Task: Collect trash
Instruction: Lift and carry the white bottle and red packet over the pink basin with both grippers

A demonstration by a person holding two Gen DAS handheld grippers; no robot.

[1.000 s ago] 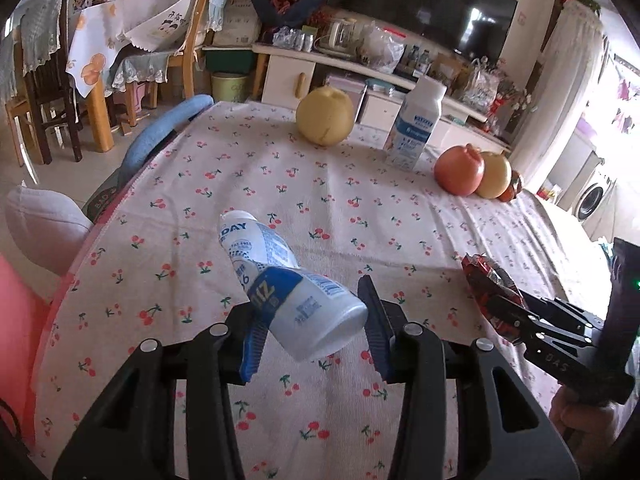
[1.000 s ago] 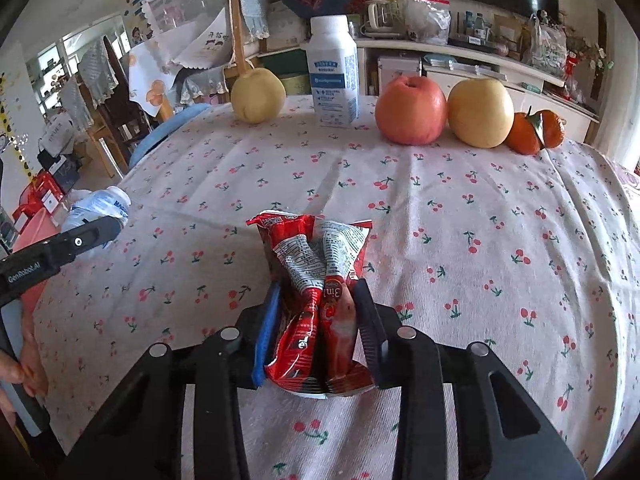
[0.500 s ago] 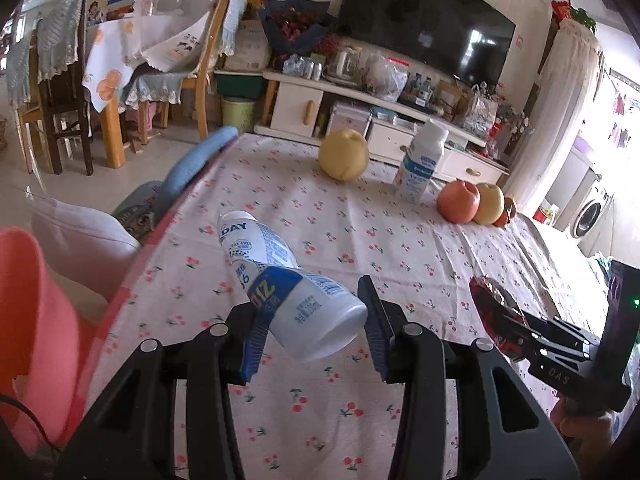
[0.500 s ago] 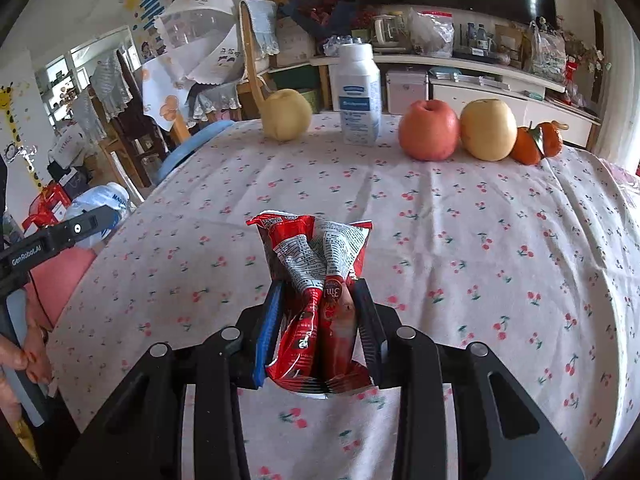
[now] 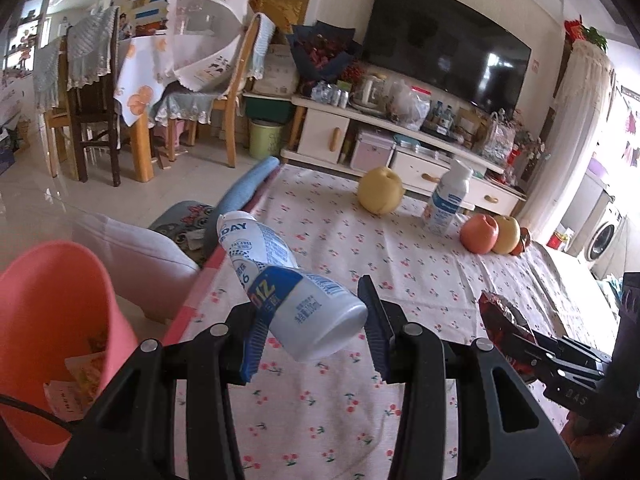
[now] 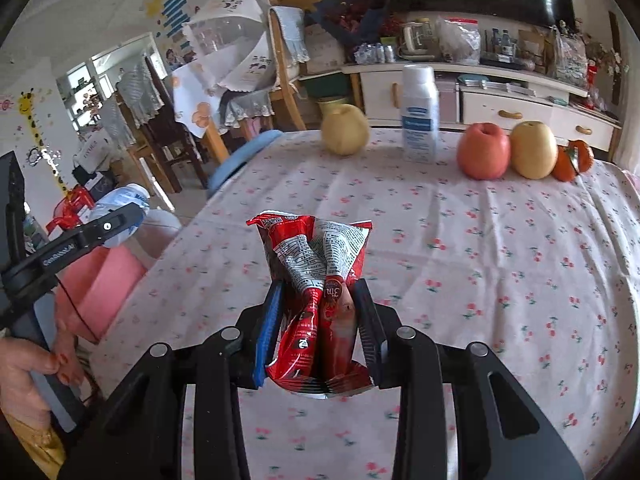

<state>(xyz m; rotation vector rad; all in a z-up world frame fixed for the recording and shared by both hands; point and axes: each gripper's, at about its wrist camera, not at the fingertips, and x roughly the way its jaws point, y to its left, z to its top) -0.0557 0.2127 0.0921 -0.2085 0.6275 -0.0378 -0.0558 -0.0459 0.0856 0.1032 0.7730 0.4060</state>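
Observation:
My left gripper (image 5: pixel 312 332) is shut on a white and blue plastic bottle (image 5: pixel 288 280), held in the air over the table's left edge. A pink bin (image 5: pixel 52 320) with scraps inside stands on the floor to the lower left of it. My right gripper (image 6: pixel 320 332) is shut on a crumpled red snack wrapper (image 6: pixel 316 280), above the cherry-print tablecloth (image 6: pixel 500 260). The wrapper (image 5: pixel 504 328) also shows at the right of the left wrist view. The bottle (image 6: pixel 120 208) and bin (image 6: pixel 104 280) show at the left of the right wrist view.
At the table's far side stand a yellow pear (image 6: pixel 346 130), an upright white bottle (image 6: pixel 418 114), a red apple (image 6: pixel 484 152), a second pear (image 6: pixel 534 156) and an orange (image 6: pixel 572 158). A cushion (image 5: pixel 132 256) and chair lie left of the table.
Both grippers have pulled back and leftward from the table with their loads. The pink bin has come into view at the left of both views.

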